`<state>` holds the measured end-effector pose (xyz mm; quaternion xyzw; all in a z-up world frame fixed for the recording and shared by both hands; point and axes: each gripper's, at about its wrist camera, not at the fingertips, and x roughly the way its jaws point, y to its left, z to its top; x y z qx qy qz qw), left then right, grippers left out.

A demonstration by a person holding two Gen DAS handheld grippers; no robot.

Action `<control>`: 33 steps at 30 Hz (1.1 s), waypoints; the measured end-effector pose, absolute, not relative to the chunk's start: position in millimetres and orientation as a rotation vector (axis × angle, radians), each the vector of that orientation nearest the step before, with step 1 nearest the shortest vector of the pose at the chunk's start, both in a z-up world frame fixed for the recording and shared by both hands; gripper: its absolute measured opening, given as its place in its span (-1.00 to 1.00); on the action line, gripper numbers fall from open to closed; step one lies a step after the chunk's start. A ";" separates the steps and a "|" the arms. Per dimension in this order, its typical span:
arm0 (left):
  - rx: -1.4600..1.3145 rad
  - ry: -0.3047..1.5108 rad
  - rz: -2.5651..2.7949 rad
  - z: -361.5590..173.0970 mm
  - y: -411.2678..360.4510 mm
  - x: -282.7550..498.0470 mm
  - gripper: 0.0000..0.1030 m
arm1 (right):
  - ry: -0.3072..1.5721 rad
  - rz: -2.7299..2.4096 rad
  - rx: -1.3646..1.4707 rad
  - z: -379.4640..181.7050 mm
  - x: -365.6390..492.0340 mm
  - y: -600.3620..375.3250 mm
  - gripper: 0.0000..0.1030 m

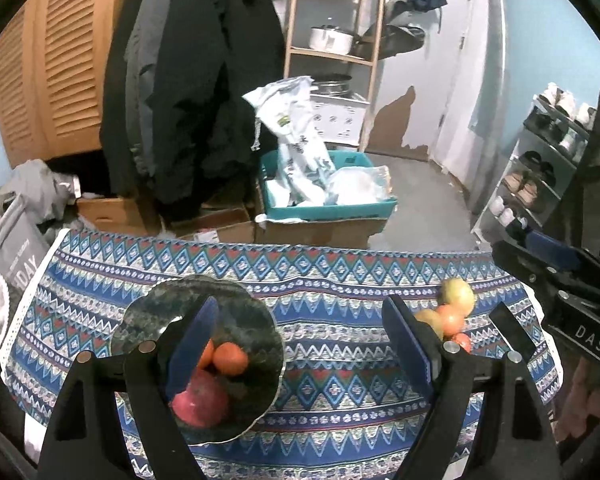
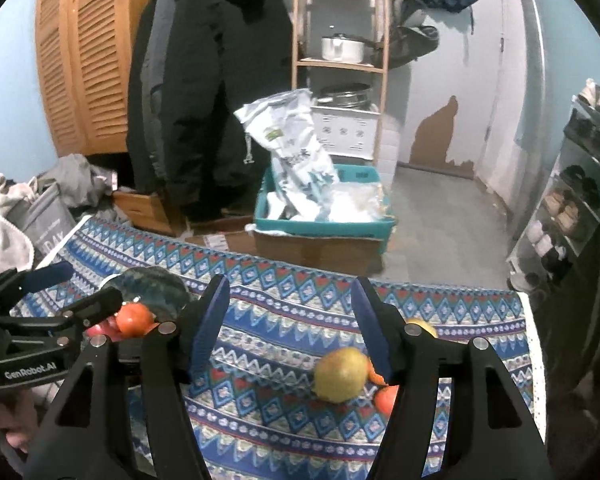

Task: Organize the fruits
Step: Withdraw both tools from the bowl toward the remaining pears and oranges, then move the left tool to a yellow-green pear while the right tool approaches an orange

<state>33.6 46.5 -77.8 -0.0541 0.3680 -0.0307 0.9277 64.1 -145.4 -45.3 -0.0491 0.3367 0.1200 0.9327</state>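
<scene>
Left wrist view: left gripper [image 1: 306,344] fingers spread wide, nothing between them, hovering over the worktop [image 1: 340,280]. Left finger [image 1: 194,344] covers part of the glass bowl [image 1: 260,332], hiding half of one orange; a second orange [image 1: 230,357] and a red apple [image 1: 200,398] show in the bowl. Loose fruit pile [image 1: 452,312] at right is blurred and partly behind the right finger; count unclear. Right gripper [image 1: 560,276] is cut off at the frame edge.

Right wrist view: right gripper [image 2: 290,324] fingers also wide apart, empty. Yellow-green fruit [image 2: 340,374] lies clear on the cloth just beside the right finger, which masks the orange fruit [image 2: 386,398] behind. Bowl [image 2: 148,284] mostly blocked by the left gripper [image 2: 60,296].
</scene>
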 end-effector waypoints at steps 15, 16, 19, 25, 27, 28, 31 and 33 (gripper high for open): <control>-0.046 0.734 -0.140 -69.2 -4.0 34.2 0.66 | 0.688 0.147 -0.052 -48.1 51.2 -211.1 0.25; -0.043 0.735 -0.143 -69.3 -6.2 34.7 0.66 | 0.688 0.138 -0.049 -48.5 50.0 -215.8 0.25; -0.035 0.743 -0.157 -70.8 -15.4 37.3 0.66 | 0.690 0.118 -0.041 -49.7 48.4 -226.9 0.25; -0.019 0.763 -0.185 -75.9 -32.3 41.6 0.66 | 0.701 0.079 -0.017 -55.2 45.3 -251.0 0.25; -0.010 0.769 -0.196 -78.7 -39.6 43.4 0.66 | 0.709 0.068 -0.013 -58.3 44.9 -257.5 0.25; -0.007 0.773 -0.199 -80.1 -41.8 44.2 0.66 | 0.715 0.063 -0.012 -60.2 45.8 -259.7 0.25; -0.003 0.791 -0.212 -86.2 -50.0 48.6 0.66 | 0.733 0.050 -0.008 -67.0 47.0 -266.8 0.25; 0.000 0.801 -0.216 -91.0 -54.2 51.3 0.66 | 0.744 0.045 -0.006 -71.5 47.8 -270.0 0.25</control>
